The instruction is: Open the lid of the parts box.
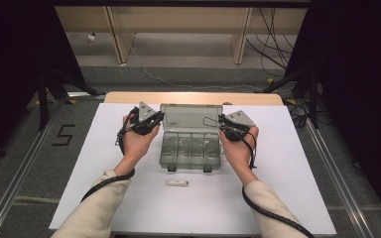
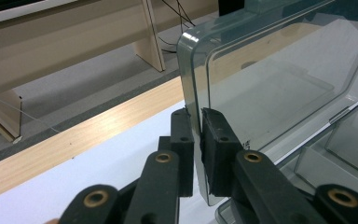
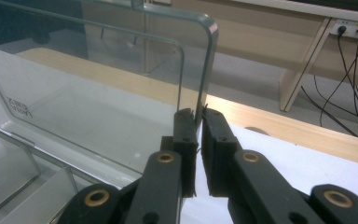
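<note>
High view, near edge: two cream sleeves come in from the bottom, cables trailing. A small white stick-shaped item (image 1: 177,183) lies alone on the white table sheet (image 1: 297,198), just in front of the organizer box (image 1: 190,149). Box sits mid-table, tinted clear plastic, base split into compartments; contents too small to tell. Its lid (image 1: 190,118) is swung up, standing at the far side.

Left gripper (image 1: 153,120) is at the lid's left edge, right gripper (image 1: 223,124) at its right edge.

Left gripper view adds the grip detail: jaws clamped on the lid's (image 2: 279,79) side rim, one pad each face, near a rounded corner. Right gripper view mirrors it: jaws pinching the lid (image 3: 98,93) rim on the opposite side; faint mirrored lettering visible through the plastic.

Beyond: wooden table edge (image 3: 284,123), grey floor, wood bench legs, loose cables (image 3: 345,79)
</note>
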{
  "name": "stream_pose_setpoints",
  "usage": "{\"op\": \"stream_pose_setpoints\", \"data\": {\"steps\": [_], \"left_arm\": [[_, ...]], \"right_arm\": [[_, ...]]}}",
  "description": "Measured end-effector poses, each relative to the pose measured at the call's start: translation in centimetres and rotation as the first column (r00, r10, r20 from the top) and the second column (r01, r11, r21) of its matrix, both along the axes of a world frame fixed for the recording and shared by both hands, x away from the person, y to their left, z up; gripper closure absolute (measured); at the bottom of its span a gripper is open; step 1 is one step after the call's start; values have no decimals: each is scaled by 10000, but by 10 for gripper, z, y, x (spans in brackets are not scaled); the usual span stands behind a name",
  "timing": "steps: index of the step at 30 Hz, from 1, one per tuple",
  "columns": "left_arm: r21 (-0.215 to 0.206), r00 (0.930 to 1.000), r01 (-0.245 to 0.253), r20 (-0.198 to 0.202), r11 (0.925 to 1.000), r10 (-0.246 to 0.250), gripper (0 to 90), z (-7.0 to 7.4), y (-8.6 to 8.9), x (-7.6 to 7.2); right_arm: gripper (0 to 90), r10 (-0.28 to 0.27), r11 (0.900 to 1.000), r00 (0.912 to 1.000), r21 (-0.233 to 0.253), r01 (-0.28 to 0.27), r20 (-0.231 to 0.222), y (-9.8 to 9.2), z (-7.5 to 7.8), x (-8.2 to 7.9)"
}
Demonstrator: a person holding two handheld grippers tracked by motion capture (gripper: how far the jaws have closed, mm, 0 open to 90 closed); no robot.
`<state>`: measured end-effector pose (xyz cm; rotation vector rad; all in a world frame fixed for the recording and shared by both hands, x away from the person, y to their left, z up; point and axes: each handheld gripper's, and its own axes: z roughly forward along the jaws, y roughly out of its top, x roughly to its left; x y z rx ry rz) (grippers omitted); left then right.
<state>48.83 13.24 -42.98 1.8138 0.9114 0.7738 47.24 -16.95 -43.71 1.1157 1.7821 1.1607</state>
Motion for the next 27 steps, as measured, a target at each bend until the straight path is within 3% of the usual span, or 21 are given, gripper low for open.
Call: {"op": "stream_pose_setpoints", "data": {"steps": [14,20,27], "left_arm": [[-74,9998,-4,-198,10000,3,826,-5,0,3],[151,9993,33,-380,9999,-27,822,-9,-1,4],[182,9980,28,-627,9998,-17,821,-15,-2,7]], "right_arm": [[848,-36,10000,9999,57,36,-128,1,-5,3],[848,-1,10000,10000,-22,0,-76,0,-7,5],[847,15,10000,9993,-39,-17,-373,0,-10,5]]}}
